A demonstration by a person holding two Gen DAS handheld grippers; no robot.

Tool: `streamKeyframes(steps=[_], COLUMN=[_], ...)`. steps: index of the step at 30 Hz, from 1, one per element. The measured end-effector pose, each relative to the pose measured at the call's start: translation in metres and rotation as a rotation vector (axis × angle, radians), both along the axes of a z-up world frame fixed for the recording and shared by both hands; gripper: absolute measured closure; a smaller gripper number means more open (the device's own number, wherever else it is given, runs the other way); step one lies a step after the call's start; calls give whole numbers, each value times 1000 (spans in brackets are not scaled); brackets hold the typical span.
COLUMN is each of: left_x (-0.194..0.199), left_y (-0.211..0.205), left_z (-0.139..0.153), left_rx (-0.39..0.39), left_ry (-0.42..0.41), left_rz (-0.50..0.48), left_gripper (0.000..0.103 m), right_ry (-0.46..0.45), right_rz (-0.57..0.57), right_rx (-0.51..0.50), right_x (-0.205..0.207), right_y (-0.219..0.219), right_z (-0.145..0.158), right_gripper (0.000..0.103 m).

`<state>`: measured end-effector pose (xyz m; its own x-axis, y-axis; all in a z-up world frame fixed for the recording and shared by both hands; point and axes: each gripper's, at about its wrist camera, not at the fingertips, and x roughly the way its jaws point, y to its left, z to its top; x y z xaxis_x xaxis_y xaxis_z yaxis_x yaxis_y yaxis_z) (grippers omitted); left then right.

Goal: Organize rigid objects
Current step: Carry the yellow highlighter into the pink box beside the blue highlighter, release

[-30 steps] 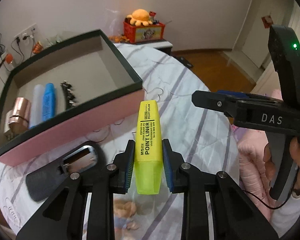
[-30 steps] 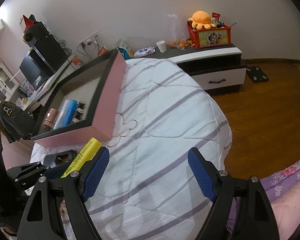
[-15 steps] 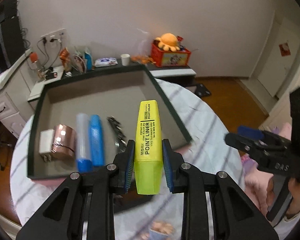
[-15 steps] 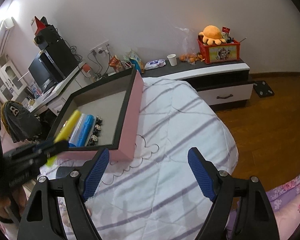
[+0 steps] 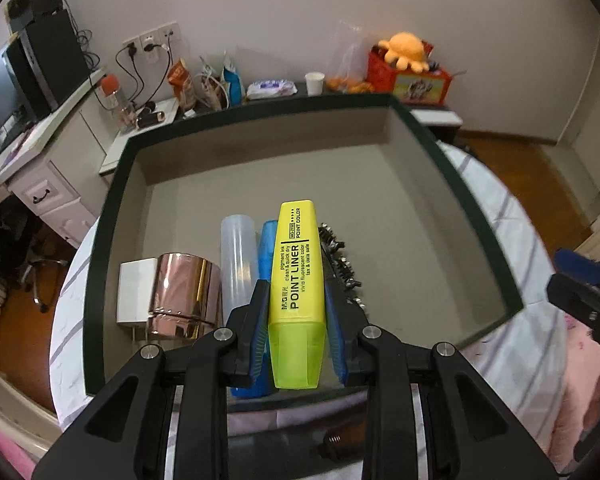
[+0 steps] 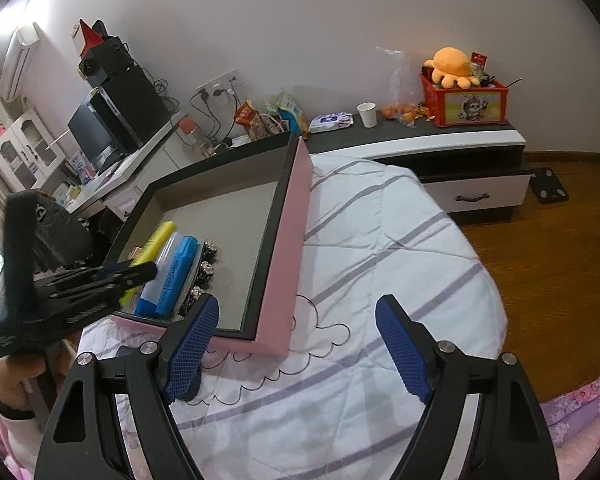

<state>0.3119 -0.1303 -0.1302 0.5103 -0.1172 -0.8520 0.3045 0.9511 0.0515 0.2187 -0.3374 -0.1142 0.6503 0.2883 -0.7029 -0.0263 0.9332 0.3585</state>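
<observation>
The pink box (image 6: 286,248) lies on the striped bedcover (image 6: 380,272). The right gripper (image 6: 296,344) is wide open and empty over the bedcover. The left gripper (image 5: 296,320) is closed on the yellow highlighter (image 5: 296,280) and holds it above the box's near part, over the blue marker (image 5: 267,248).

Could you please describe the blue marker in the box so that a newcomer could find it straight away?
Find the large pink box with the dark rim on the striped bedspread. A row of items lies along its near-left part; the blue marker is between a clear frosted tube and a string of metal bells. It is the only solid blue thing there.
</observation>
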Motion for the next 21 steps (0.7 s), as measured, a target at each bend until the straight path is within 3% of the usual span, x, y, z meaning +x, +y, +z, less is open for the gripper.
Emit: streamKeyframes(steps=[8,14,21], left_x=[5,11,20], left_y=[-25,-38,-45], left_z=[-19,-21,-20], left_rx=[107,124,21], left_ry=[25,46,100], left_rz=[-17,-39,-40], left_gripper=[77,77,76], right_ry=[11,6,12], right_rz=[8,-3,-7], right_rx=[11,20,26], right_x=[4,2,4], right_y=[-8,-18,-24], right_z=[-7,-7,-9], right_gripper=[21,21,21])
